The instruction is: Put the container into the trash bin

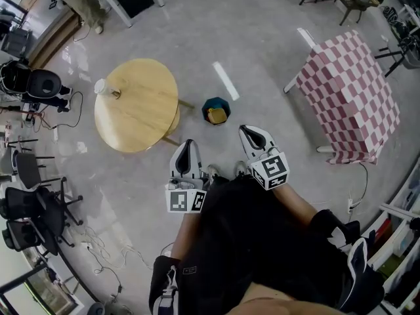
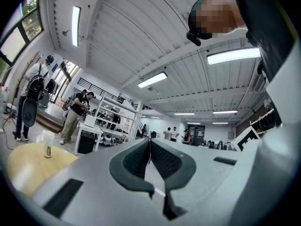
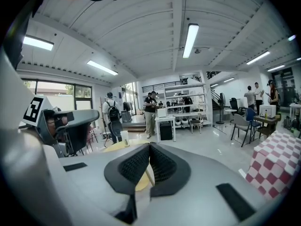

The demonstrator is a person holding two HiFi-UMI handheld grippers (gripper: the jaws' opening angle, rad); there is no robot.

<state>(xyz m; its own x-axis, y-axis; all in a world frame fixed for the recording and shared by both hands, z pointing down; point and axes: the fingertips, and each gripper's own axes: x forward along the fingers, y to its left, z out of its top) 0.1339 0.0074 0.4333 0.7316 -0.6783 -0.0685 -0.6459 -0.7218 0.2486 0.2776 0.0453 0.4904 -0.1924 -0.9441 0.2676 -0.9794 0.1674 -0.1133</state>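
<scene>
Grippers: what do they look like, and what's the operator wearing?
The left gripper and right gripper match: pale grey shells, dark ribbed pads on the jaws, a cube of black-and-white square markers behind each. No cables visible. The person wears black clothing.

– What sits on the round wooden tabletop (image 1: 141,110)?
– Only a pale container (image 1: 103,87), upright at its edge.
– And the floor (image 1: 249,51)?
– A dark trash bin (image 1: 216,110) near the tabletop's opposite edge; a checkered-cloth table (image 1: 348,97) well apart.
</scene>
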